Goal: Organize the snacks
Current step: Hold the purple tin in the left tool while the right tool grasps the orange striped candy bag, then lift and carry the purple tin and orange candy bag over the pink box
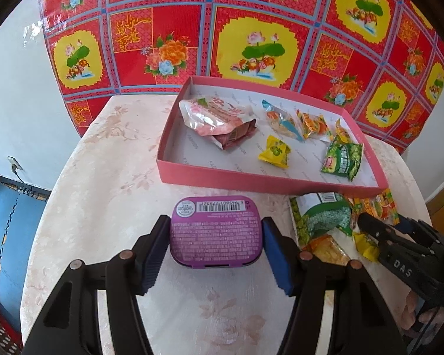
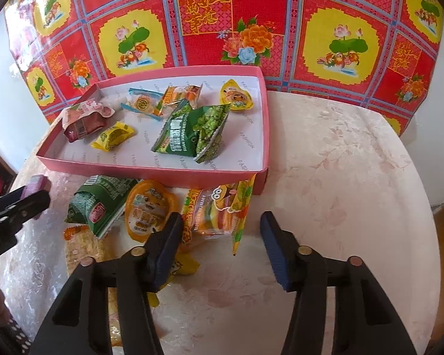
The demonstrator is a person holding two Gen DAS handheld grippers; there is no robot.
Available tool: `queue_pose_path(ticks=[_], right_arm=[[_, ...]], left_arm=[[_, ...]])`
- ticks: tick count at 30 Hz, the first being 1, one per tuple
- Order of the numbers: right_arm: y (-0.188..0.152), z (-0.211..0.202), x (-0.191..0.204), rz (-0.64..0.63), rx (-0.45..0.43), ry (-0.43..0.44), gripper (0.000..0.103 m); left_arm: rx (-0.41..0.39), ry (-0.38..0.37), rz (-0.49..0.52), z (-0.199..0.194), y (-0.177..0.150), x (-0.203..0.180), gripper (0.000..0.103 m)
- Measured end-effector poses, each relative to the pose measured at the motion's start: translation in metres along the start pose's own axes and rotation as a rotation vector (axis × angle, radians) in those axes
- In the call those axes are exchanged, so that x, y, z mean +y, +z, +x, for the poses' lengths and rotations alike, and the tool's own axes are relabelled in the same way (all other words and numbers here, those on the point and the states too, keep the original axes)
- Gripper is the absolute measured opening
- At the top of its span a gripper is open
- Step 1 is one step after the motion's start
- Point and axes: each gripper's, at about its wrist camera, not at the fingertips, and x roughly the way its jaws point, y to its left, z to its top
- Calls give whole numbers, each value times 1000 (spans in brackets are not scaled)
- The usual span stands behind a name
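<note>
A purple tin (image 1: 216, 233) lies on the table between the fingers of my left gripper (image 1: 217, 248); the jaws are open around it with small gaps on both sides. A pink tray (image 1: 251, 179) behind it holds several snack packets, among them a pink pack (image 1: 219, 118) and a green pea bag (image 1: 343, 156). My right gripper (image 2: 220, 245) is open over a burger gummy bag (image 2: 219, 213) beside loose snacks: a green bag (image 2: 103, 204) and an orange jelly cup (image 2: 148, 210). The tray also shows in the right wrist view (image 2: 151, 170).
The round table (image 2: 340, 177) has a pale floral cloth. A red patterned sheet (image 1: 251, 29) hangs behind it. My right gripper appears at the right of the left wrist view (image 1: 367, 222). Blue floor mat (image 1: 9, 222) lies at left below.
</note>
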Motion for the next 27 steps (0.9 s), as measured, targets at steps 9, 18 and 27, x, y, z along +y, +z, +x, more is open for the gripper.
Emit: queue_pose_path(ticks=[9,18,27], right_arm=[[1,-2,-5,17,6,-15,35],[4,-17,-5,19,-27,19,35],[21,-46,1,-15,-97,54,34]], left_arm=[[-29,9,-1,-14,0,3,65],[-46,2,1,-22,3,-2,65],[-74,-1,14,-34,9,-9,65]])
